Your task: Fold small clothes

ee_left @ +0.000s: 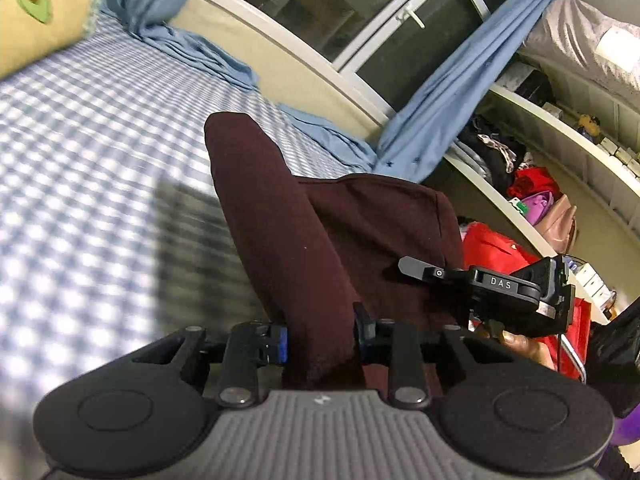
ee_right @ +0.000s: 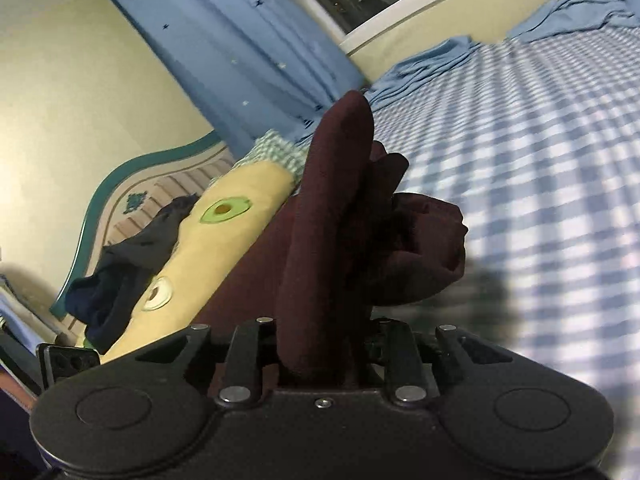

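Both the left gripper (ee_left: 320, 340) and right gripper (ee_right: 320, 344) pinch bunched folds of the maroon garment (ee_left: 280, 208), raised between them above the blue-checked bedsheet (ee_left: 80, 140), with an avocado-print pillow (ee_right: 224, 240), blue curtains (ee_right: 240, 48) and cluttered shelves (ee_left: 540, 200) around.
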`<act>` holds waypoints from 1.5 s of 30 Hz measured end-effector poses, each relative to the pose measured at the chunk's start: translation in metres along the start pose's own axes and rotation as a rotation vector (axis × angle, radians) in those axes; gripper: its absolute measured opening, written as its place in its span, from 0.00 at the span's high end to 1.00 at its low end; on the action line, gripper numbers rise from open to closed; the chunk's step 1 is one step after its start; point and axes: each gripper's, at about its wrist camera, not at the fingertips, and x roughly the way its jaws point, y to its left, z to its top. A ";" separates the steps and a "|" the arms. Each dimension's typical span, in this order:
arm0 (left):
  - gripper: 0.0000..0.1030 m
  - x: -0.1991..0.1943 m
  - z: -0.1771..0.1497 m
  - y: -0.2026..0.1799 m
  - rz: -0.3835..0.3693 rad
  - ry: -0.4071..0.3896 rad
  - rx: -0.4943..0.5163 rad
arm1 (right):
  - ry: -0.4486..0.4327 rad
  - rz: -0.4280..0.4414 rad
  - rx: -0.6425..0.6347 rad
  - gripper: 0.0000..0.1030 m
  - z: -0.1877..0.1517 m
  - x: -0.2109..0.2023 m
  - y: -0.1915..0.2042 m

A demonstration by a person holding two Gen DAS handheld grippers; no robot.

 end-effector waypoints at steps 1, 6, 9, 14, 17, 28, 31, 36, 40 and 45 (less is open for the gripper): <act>0.71 -0.012 -0.003 0.006 0.009 -0.002 0.004 | -0.003 0.014 0.004 0.75 -0.008 0.004 0.006; 0.70 -0.035 -0.022 0.037 0.042 0.012 -0.010 | 0.014 0.043 0.046 0.75 -0.043 0.035 0.027; 0.70 -0.029 -0.038 0.060 0.041 0.036 -0.054 | 0.040 0.042 0.107 0.75 -0.057 0.051 0.020; 0.54 -0.027 -0.059 0.081 0.087 0.058 -0.101 | 0.063 -0.077 0.279 0.32 -0.083 0.065 -0.023; 0.50 -0.052 -0.063 0.073 0.120 0.024 -0.047 | -0.036 -0.057 0.378 0.13 -0.090 0.039 -0.040; 0.33 -0.113 -0.068 -0.023 0.198 -0.151 0.231 | 0.015 -0.159 0.102 0.71 -0.032 0.036 -0.013; 0.33 -0.080 -0.082 -0.034 0.230 -0.068 0.302 | 0.024 -0.186 0.075 0.91 -0.023 0.061 -0.006; 0.35 -0.051 -0.112 -0.019 0.298 0.042 0.304 | 0.034 -0.201 0.197 0.92 -0.017 0.083 -0.037; 0.35 -0.056 -0.127 -0.018 0.330 0.044 0.348 | 0.039 -0.121 0.311 0.88 -0.030 0.083 -0.067; 0.22 -0.088 -0.124 -0.039 0.369 -0.047 0.363 | 0.015 -0.091 0.197 0.57 -0.032 0.033 -0.037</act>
